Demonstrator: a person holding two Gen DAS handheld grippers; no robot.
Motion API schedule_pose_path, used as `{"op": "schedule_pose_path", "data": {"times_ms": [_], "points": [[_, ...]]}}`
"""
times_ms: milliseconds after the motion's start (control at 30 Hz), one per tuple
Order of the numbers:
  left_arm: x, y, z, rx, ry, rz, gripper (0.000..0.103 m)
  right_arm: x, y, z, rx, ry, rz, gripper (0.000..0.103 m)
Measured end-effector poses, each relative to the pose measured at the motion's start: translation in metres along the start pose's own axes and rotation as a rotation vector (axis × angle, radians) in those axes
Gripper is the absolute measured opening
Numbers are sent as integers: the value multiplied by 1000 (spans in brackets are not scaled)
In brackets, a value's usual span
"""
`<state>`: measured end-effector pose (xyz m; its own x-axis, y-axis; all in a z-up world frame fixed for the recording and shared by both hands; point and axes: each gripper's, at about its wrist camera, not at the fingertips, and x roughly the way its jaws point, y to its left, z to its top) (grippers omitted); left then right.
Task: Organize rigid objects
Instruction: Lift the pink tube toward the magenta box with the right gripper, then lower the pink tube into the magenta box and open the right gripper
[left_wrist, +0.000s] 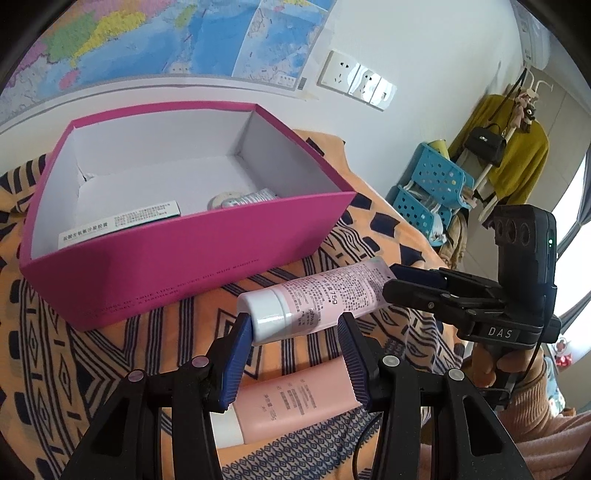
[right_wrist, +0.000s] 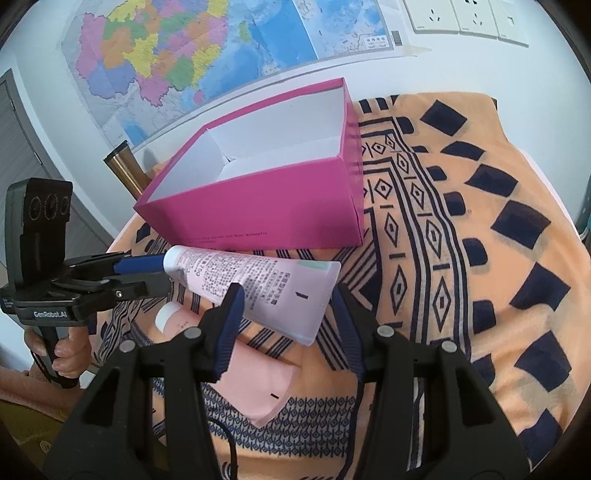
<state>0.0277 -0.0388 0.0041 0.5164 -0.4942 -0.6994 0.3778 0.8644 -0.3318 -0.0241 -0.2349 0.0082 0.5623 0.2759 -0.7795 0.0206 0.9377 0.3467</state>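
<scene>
A pale pink tube with a white cap (left_wrist: 317, 302) (right_wrist: 258, 288) lies on the patterned cloth in front of the open magenta box (left_wrist: 184, 266) (right_wrist: 258, 210). My left gripper (left_wrist: 293, 328) (right_wrist: 162, 275) is open, its jaws on either side of the tube's cap end. My right gripper (right_wrist: 286, 314) (left_wrist: 395, 280) is open around the tube's crimped end. A salmon pink tube (left_wrist: 291, 398) (right_wrist: 251, 384) lies on the cloth below both grippers. The box holds a white carton (left_wrist: 122, 221) and a small tube (left_wrist: 240, 199).
An orange cloth with dark blue patterns (right_wrist: 480, 221) covers the table. A bronze tumbler (right_wrist: 127, 170) stands behind the box's left corner. A map (right_wrist: 184, 55) and wall sockets (left_wrist: 358, 79) are on the wall. Blue baskets (left_wrist: 432, 188) stand off to the right.
</scene>
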Motion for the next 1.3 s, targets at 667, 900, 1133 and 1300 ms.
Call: {"op": "schedule_pose_path", "data": {"times_ms": [667, 900, 1133, 1300], "points": [[-6, 2, 11, -7, -44, 16, 48, -5, 7, 24, -55, -42, -1, 52], [-10, 3, 18, -10, -62, 29, 48, -3, 9, 35, -77, -56, -2, 52], [-10, 4, 23, -9, -73, 33, 48, -3, 10, 45, -90, -73, -5, 52], [-11, 5, 26, -13, -79, 24, 48, -2, 8, 49, -92, -76, -9, 52]]}}
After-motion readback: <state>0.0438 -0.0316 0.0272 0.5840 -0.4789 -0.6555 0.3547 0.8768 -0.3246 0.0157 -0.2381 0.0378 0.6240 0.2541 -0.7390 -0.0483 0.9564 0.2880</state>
